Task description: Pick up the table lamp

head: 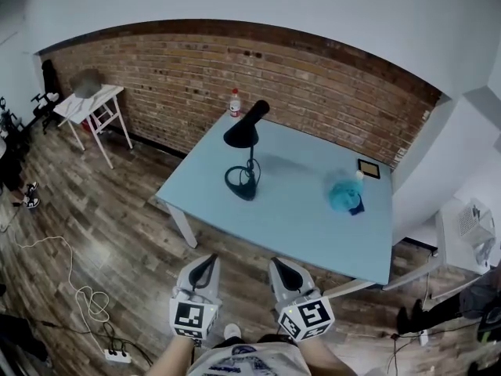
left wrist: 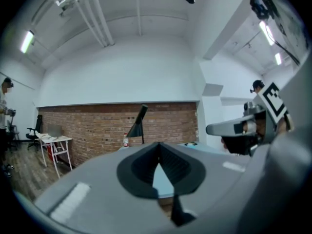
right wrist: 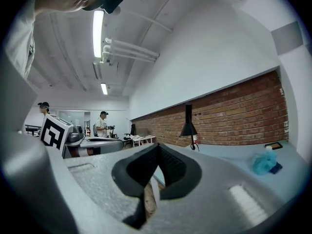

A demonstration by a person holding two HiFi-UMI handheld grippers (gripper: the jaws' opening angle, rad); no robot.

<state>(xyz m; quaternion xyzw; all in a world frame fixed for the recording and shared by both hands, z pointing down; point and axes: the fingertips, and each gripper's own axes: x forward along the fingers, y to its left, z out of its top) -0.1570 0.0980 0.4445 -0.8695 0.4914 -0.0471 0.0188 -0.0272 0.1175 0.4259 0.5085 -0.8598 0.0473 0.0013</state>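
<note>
- Table lamp [head: 245, 134] is standing upright on the pale blue table [head: 297, 218], toward its far left side, with its black shade tilting upward.
- You are holding the left gripper [head: 204, 269] short of the table's near edge, well apart from the lamp, its jaws clenched on nothing.
- The right gripper [head: 288, 275] is sitting just beside it, likewise clenched and empty.

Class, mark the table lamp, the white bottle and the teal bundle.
table lamp [head: 243, 130], head view, on its black shade
white bottle [head: 234, 106], head view, on its body
teal bundle [head: 344, 195], head view, on its middle
</note>
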